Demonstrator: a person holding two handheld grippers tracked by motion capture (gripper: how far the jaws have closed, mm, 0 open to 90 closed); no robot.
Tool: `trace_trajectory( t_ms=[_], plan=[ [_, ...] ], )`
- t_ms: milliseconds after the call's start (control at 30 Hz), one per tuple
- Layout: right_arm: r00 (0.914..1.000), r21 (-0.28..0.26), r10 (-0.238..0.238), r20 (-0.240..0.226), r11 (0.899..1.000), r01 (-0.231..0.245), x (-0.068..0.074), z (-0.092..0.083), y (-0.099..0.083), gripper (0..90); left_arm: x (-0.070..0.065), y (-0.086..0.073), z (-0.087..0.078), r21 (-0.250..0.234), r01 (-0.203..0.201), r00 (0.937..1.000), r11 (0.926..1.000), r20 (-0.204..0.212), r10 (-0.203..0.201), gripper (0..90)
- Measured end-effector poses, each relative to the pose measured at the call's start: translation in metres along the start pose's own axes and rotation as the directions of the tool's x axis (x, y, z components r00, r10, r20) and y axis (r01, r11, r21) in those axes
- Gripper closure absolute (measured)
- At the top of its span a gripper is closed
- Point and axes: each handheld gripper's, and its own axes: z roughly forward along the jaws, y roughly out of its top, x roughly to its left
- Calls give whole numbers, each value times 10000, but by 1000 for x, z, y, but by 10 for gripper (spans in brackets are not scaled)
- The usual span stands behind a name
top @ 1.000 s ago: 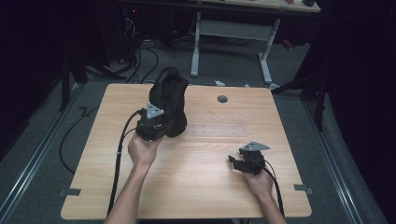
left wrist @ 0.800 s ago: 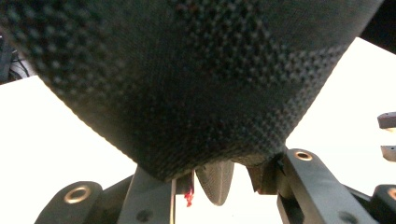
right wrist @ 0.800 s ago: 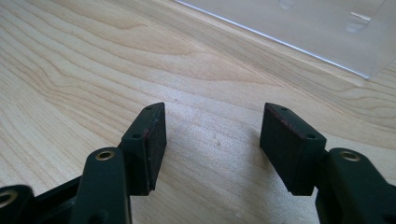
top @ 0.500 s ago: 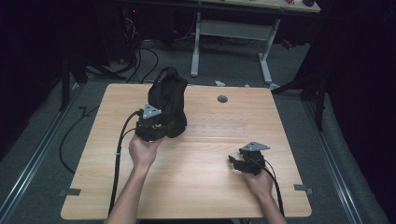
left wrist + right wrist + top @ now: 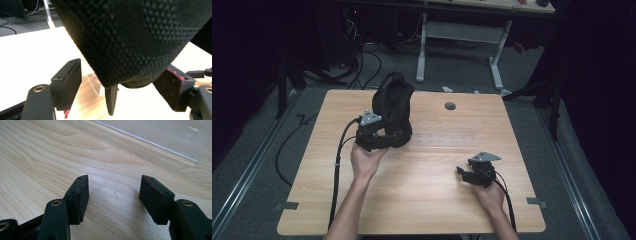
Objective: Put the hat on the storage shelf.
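Observation:
A black knit thing [image 5: 393, 107], shaped like a soft shoe or pouch, stands upright on the wooden table [image 5: 422, 200] at its back left. My left gripper [image 5: 393, 141] is at its base. Its jaws have just been opening and now stand apart, with the rounded end of the knit thing [image 5: 130, 37] and a small black tab [image 5: 111, 98] between the pads. The left pad [image 5: 68, 83] is plainly off the fabric. My right gripper [image 5: 463, 173] rests low over the table at the front right. It is open with bare wood between its jaws [image 5: 113, 195].
A clear plastic sheet [image 5: 444, 140] lies flat mid-table, its edge [image 5: 175, 140] just beyond the right gripper. A grey round cap [image 5: 450, 106] sits in the tabletop at the back. Cables trail off the left edge [image 5: 339, 150]. Another desk's legs [image 5: 497, 60] stand behind.
Both hands and the black knit thing keep their places. The left gripper's jaws look slightly wider apart around the thing's base than before.

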Motion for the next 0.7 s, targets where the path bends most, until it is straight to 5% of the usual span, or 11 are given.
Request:
trace_trajectory(
  t_ms=[700],
  plan=[
    [10000, 0, 0, 2, 10000, 0, 0, 0, 0, 412, 9, 1, -33, -150, 404, 9976, 9991, 574, -395, 215]
  ],
)
